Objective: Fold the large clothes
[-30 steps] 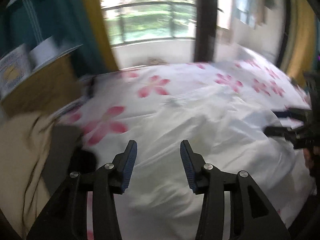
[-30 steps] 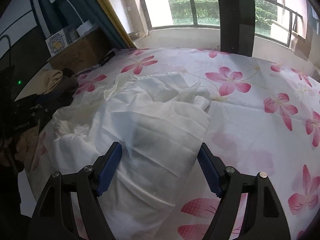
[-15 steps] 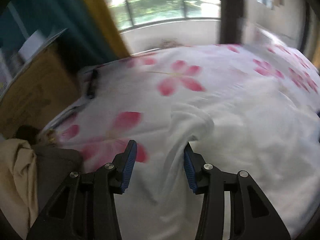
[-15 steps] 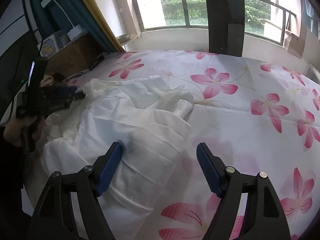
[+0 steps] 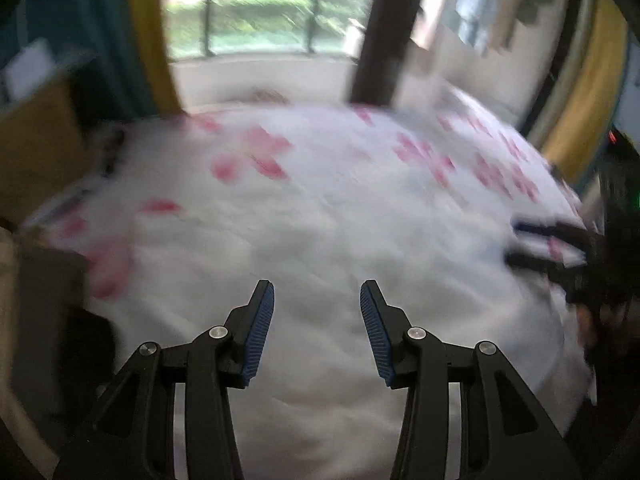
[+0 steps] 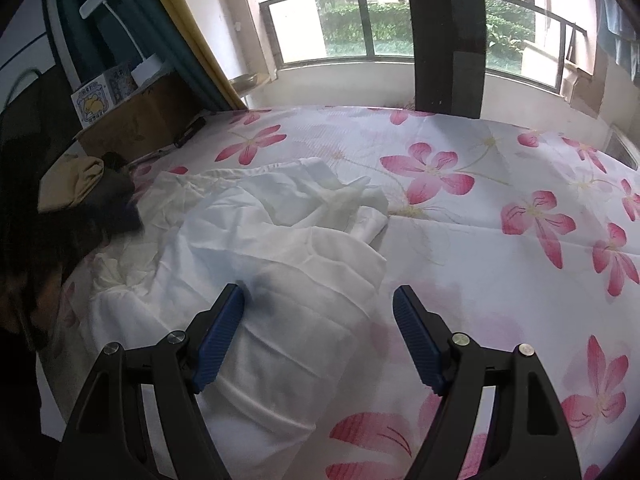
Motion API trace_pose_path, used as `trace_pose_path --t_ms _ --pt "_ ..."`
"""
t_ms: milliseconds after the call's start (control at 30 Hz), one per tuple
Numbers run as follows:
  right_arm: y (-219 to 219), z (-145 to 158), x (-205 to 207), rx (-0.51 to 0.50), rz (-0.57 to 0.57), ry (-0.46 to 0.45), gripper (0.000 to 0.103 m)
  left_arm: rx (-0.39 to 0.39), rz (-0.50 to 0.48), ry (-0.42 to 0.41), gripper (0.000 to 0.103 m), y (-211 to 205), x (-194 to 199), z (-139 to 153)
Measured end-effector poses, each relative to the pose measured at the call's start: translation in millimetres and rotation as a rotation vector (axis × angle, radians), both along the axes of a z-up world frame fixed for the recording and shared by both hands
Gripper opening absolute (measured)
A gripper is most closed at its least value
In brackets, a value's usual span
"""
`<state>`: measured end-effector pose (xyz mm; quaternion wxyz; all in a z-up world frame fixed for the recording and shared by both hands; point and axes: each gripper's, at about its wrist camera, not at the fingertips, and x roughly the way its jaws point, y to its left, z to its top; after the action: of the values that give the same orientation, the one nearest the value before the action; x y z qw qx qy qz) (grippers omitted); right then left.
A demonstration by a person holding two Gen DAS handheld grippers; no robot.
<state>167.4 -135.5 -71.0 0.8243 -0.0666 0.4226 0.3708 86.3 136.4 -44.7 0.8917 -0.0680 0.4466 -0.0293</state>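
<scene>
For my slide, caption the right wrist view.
Open right gripper hovers over a crumpled white garment on a flower-print bedsheet.

each tool (image 5: 317, 294) (image 6: 319, 300) has black skeletal arms, ribbed blue pads (image 6: 218, 336) and silver screws (image 5: 415, 333).

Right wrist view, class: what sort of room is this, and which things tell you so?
Most likely a bedroom: a bed under a pink-flowered sheet, a crumpled white garment on it, and a window with a railing behind.
</scene>
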Motion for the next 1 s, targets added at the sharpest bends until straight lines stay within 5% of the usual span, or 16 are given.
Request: trace_pose_path --t_ms 133,233,300,700,1000 --pt "-11.9 2.9 -5.7 0.005 -0.022 -0.008 0.077 -0.010 -0.058 0.071 0.047 -22.4 -3.2 -23.6" --pt "-22.5 2.2 -9.1 0.009 -0.042 -0.004 0.077 0.019 -0.073 0.025 0.047 -29.1 -11.8 -26.4" --pt "-27.6 1.0 -10.5 0.012 -0.050 0.001 0.077 -0.004 -0.079 0.026 0.003 -27.9 -15.0 -26.8" --pt "-19.4 5.3 -19.0 0.019 -0.019 -0.010 0.077 0.006 0.082 -0.164 0.002 4.5 -67.0 38.7" --pt "12.9 -13.1 -23.6 -0.024 0.034 0.005 0.077 -0.013 0.160 -0.042 0.002 26.4 -81.0 -3.5"
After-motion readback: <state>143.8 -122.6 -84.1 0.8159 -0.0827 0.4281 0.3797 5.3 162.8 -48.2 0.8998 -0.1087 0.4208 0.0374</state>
